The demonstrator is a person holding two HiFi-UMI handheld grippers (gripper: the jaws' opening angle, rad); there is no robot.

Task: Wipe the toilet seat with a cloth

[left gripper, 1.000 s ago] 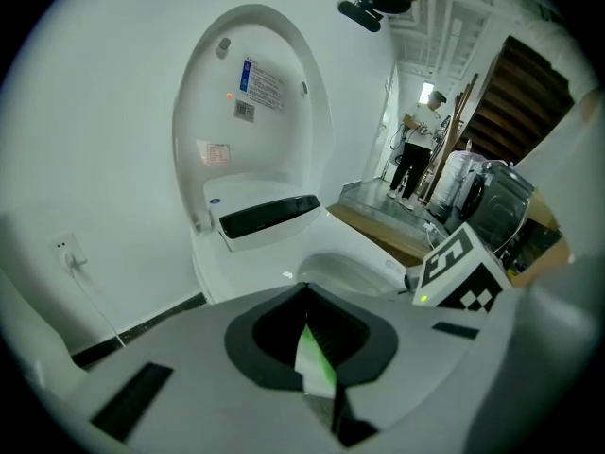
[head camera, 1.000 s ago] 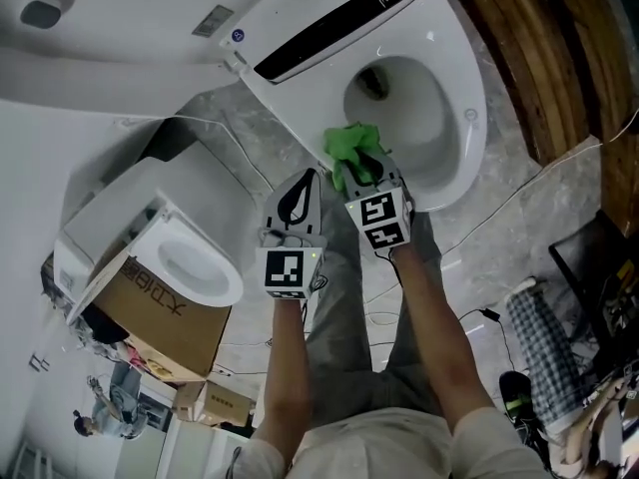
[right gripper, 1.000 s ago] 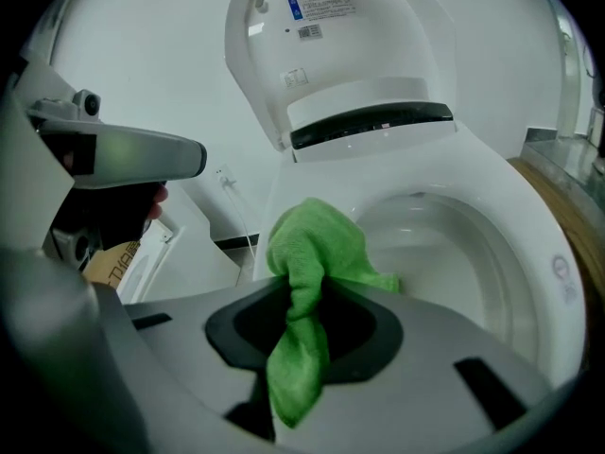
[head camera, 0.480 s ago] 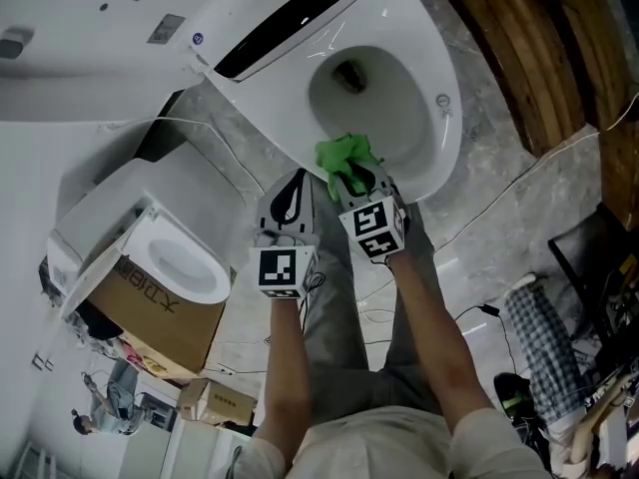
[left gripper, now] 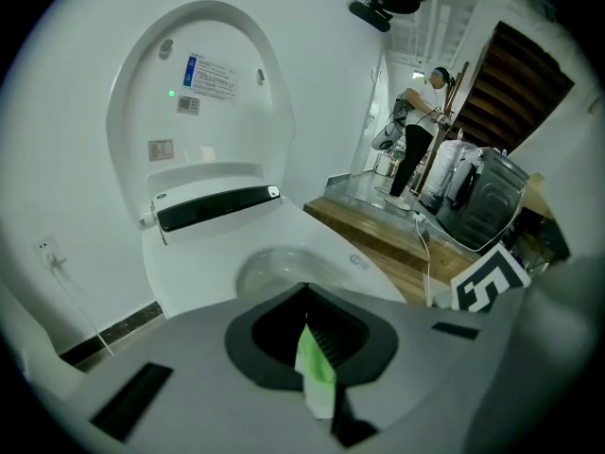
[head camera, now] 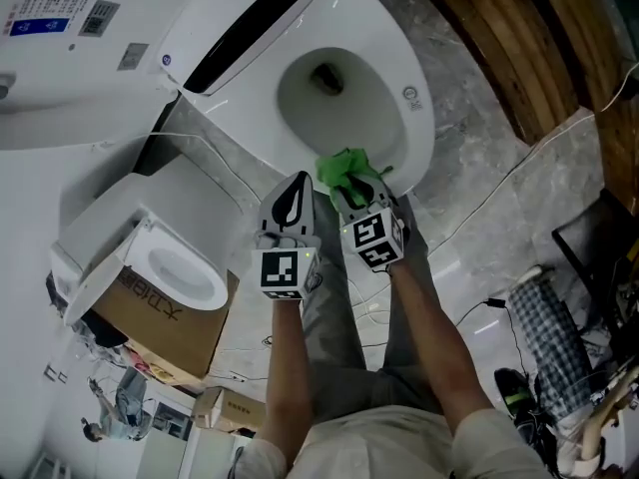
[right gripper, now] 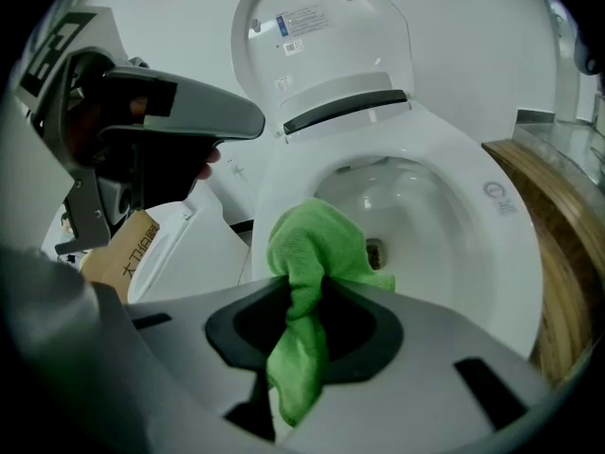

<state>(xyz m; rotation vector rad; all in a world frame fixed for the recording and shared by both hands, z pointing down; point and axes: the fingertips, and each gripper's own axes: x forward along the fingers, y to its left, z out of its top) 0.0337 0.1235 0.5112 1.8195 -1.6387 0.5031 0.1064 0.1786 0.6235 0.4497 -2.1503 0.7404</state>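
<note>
A white toilet stands with its lid (left gripper: 203, 83) raised, and its seat (head camera: 414, 118) rings the bowl. My right gripper (head camera: 361, 190) is shut on a green cloth (head camera: 347, 171), which rests on the near rim of the seat. In the right gripper view the cloth (right gripper: 312, 253) bunches out of the right gripper (right gripper: 301, 324) in front of the seat (right gripper: 492, 244). My left gripper (head camera: 291, 200) hovers just left of the right one, off the seat and over the floor. In its own view the left gripper (left gripper: 315, 348) is shut, and only a thin green-white sliver shows at the jaw line.
A second white toilet (head camera: 185, 267) sits on a cardboard box (head camera: 160, 322) at the left. A curved wooden platform (head camera: 519, 58) borders the toilet on the right. Cables (head camera: 499, 193) cross the marble floor, and a checked cloth (head camera: 544, 337) lies at the right. A person (left gripper: 416, 130) stands far back.
The right gripper has slid the green cloth along the seat's near rim, from the left side towards the front. The left gripper has stayed beside it.
</note>
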